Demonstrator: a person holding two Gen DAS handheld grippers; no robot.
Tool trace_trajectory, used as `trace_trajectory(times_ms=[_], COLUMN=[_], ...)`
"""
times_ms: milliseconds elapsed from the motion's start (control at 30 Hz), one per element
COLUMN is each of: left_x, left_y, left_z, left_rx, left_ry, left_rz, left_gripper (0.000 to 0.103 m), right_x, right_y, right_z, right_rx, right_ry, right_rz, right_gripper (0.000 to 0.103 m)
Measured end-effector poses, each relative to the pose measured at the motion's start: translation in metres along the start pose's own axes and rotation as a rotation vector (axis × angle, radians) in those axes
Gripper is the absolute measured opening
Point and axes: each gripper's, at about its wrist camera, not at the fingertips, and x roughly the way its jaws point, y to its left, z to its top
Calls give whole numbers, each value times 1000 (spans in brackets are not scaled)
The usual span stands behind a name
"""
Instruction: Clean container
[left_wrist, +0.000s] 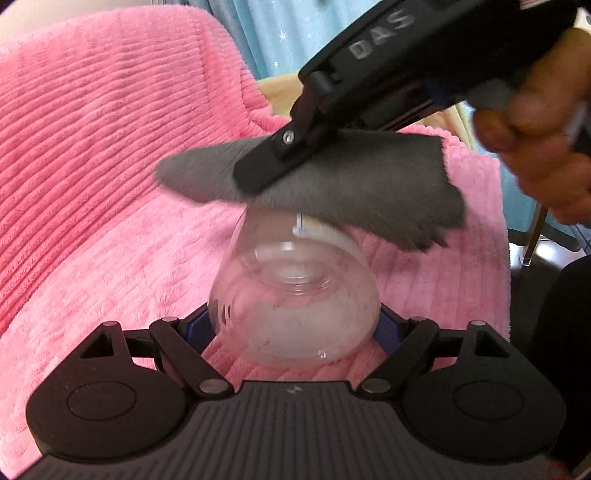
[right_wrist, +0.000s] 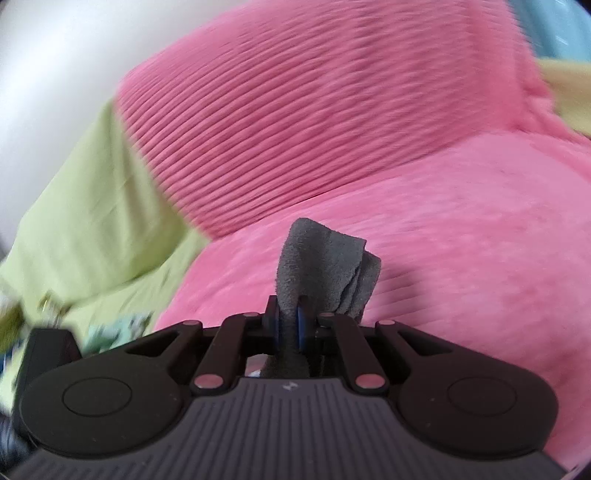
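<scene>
Two tools meet over the pink blanket (left_wrist: 110, 184): the left tool (left_wrist: 293, 328) clamps the clear plastic container (left_wrist: 293, 295), long axis pointing away. Just beyond, the right tool (left_wrist: 258, 173) pinches a grey cloth (left_wrist: 332, 184) touching the container's far end.

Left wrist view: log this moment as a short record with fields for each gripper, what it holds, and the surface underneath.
left gripper: shut on the clear plastic container, fingers on its two sides
container pose: lying along the fingers, far end under the cloth
right gripper: shut on the grey cloth
cloth position: over the container's far end; contact cannot be told
surface: pink ribbed blanket
hand: grips the right gripper's handle
</scene>
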Motion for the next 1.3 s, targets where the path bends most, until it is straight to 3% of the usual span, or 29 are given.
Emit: trace_trajectory(times_ms=[167,333,400,533,633,867,933,1033,1133,1233,1300], left_x=[-4,-4,-1,2,1,-8,-8,-9,-11,-11,-11], left_y=[21,49,52,45,34,-3,-7,-9,-10,-12,-12], left_z=[-1,5,5,6,14,10,10,10,9,8,8], left_rx=[-130,-385,-418,-369,-265,14,41,54,68,80,83], left_ry=[11,-48,-43,-30,-32,-49,-55,-60,-61,-63,-64], left_rz=[-107,-202,-216,-197,-135,-14,-4,4,9,11,12], left_gripper=[87,87,86,86,85,85,85,85,85,85,85], right_x=[-3,-9,-9,-12,-16,-11,-7,-5,-6,-5,-2], right_y=[-2,-6,-4,-3,7,33,27,9,21,35,32], right_z=[-5,-8,-7,-6,-6,-9,-2,7,1,-5,-1], right_rx=[1,29,26,29,5,-155,-159,-53,-93,-160,-165], right_ry=[-10,-23,-21,-13,6,105,84,38,51,109,108], right_rz=[5,3,-3,-12,-31,104,53,-38,-14,93,86], right_gripper=[6,6,6,6,7,6,6,7,7,7,6])
